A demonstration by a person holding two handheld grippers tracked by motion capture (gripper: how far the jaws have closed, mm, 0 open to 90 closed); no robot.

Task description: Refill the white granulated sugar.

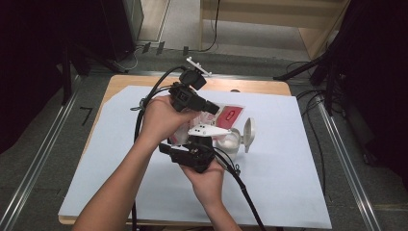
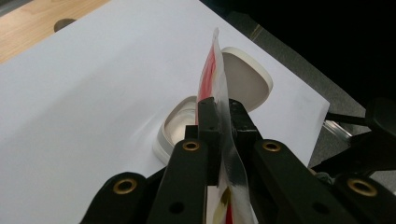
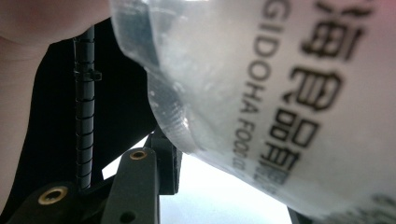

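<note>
Our left gripper point(image 2: 223, 109) was clamped on a red and clear plastic packet point(image 2: 214, 70) above an open white container point(image 2: 180, 123). We could not tell our right gripper's point(image 1: 195, 147) state behind the packet.

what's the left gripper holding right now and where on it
A red and clear plastic packet, pinched edge-on between the left gripper's closed jaws, above the open white container.

Two hand-held grippers point(image 1: 211, 107) point(image 1: 180, 144), one packet point(image 1: 230, 114), one lidded container point(image 1: 239, 137).
</note>
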